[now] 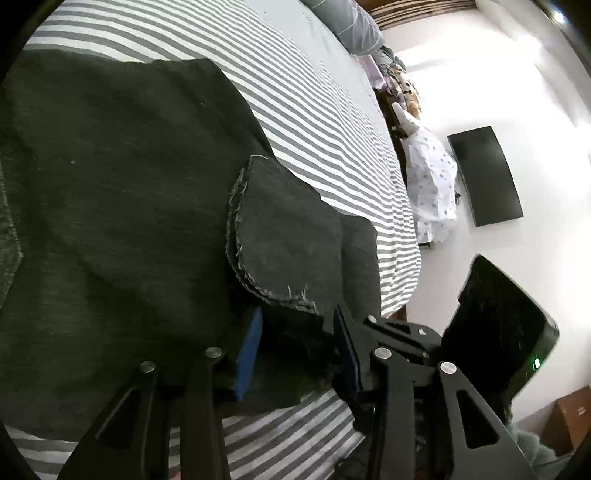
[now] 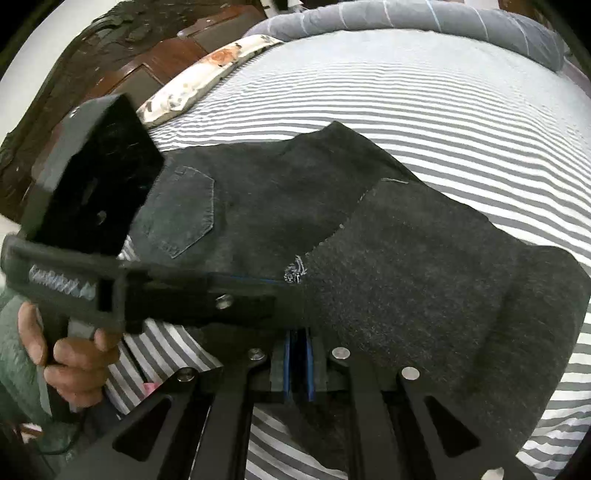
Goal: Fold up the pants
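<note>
Dark charcoal denim pants (image 1: pixel 122 192) lie spread over a bed sheet (image 1: pixel 317 110) striped in grey and white. The cloth is coarse and matte, with a faint lighter fleck in the weave. One leg end (image 1: pixel 288 236) is folded back over the rest, showing its paler, felt-like inner face and a raw cut hem with pale threads fraying along the curved edge. In the right wrist view a five-sided back pocket (image 2: pixel 181 210) with light topstitching sits on the flat part of the pants, near the left side.

The left gripper (image 1: pixel 295 354) stands with its jaws spread – two flat blue pads (image 1: pixel 251 354) face each other with a bunched fold of denim in the gap, and the pads do not visibly press on it. Its black arms are angular, with round silver pins at the joints. In the right wrist view a hand (image 2: pixel 70 354) wraps the pistol-style handle, and the left gripper's finger reaches across to the frayed hem.

The right gripper (image 2: pixel 298 363) has its blue pads drawn nearly together, a thin dark strip between them at the near edge of the folded leg; whether cloth is pinched there I cannot tell.

A grey pillow (image 2: pixel 424 18) with thin pale lines lies at the far end of the bed, a floral cushion (image 2: pixel 199 77) to its left – and a dark flat screen (image 1: pixel 484 173) hangs on the white wall.
</note>
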Demonstrator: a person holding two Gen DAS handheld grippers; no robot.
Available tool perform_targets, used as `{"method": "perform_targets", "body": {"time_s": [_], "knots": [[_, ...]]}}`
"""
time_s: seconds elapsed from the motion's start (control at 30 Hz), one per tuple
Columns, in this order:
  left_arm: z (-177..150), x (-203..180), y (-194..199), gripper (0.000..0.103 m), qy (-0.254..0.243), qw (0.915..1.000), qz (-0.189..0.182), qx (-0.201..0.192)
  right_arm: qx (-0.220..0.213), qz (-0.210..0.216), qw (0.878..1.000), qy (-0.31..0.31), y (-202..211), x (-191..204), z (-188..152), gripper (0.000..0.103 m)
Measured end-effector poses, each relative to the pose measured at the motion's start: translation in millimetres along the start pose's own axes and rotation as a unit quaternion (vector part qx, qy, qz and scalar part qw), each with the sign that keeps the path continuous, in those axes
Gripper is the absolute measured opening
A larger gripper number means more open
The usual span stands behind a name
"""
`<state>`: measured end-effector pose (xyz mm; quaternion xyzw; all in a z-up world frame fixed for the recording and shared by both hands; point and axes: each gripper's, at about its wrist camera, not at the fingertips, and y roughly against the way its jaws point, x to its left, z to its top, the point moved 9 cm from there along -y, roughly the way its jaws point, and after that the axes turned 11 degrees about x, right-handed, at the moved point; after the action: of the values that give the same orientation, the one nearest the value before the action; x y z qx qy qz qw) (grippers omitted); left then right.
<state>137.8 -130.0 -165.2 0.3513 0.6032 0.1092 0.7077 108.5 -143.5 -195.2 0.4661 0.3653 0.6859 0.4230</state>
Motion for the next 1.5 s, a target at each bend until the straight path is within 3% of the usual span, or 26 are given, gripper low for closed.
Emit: {"method": "perform_targets", "body": {"time_s": [0.17, 0.27, 0.33, 0.4, 0.43, 0.67, 0.77, 0.87, 1.03, 1.17, 1.4, 1.5], "knots": [[3.7, 3.7, -8.5, 0.044, 0.019, 0.9997, 0.007, 0.013, -0.004, 0.004, 1.000, 0.026, 6.1, 7.5, -3.7, 0.008], [6.6, 5.9, -8.6, 0.043, 0.025, 0.9995, 0.016, -0.001, -0.003, 0.004, 1.000, 0.023, 7.0, 9.0, -5.3, 0.011], [9.4, 6.1, -5.9, 0.022, 0.028, 0.9992, 0.027, -0.014, 0.000, 0.002, 1.000, 0.006, 9.0, 6.1, -8.3, 0.024], [11.3, 6.3, -2.7, 0.017, 0.022, 0.9983, 0.046, -0.026, -0.013, 0.003, 1.000, -0.015, 20.0, 2.2, -14.0, 0.050], [11.9, 4.8, -1.9, 0.013, 0.018, 0.9980, 0.052, -0.031, -0.025, 0.006, 0.999, -0.030, 29.0, -0.1, -19.6, 0.052], [11.6, -9.9, 5.2, 0.008, -0.003, 0.9965, 0.067, -0.049, 0.010, 0.110, 0.986, -0.126, 23.0, 3.4, -70.0, 0.055], [11.2, -17.7, 4.7, 0.006, -0.008, 0.9958, 0.075, -0.052, 0.022, 0.110, 0.980, -0.165, 5.6, -3.3, -76.6, 0.056], [12.8, -19.6, 4.9, 0.005, -0.001, 0.9952, 0.080, -0.057, 0.003, 0.101, 0.969, -0.223, 5.2, -25.0, -78.7, 0.059], [15.3, -15.2, 5.5, 0.004, 0.008, 0.9947, 0.080, -0.065, -0.012, 0.102, 0.941, -0.322, 16.1, -60.3, -95.7, 0.062], [13.4, -14.7, -3.2, 0.004, 0.009, 0.9954, 0.077, -0.056, -0.028, 0.156, 0.912, -0.379, 22.4, -74.4, -101.6, 0.063], [-19.4, -0.7, -12.2, 0.005, -0.007, 0.9957, 0.092, -0.003, -0.042, 0.164, 0.908, -0.384, 23.3, -76.1, -96.0, 0.064], [-33.0, -0.8, -12.5, 0.006, -0.004, 0.9969, 0.079, 0.007, -0.042, 0.167, 0.901, -0.398, 17.9, -79.4, -93.8, 0.061]]}}
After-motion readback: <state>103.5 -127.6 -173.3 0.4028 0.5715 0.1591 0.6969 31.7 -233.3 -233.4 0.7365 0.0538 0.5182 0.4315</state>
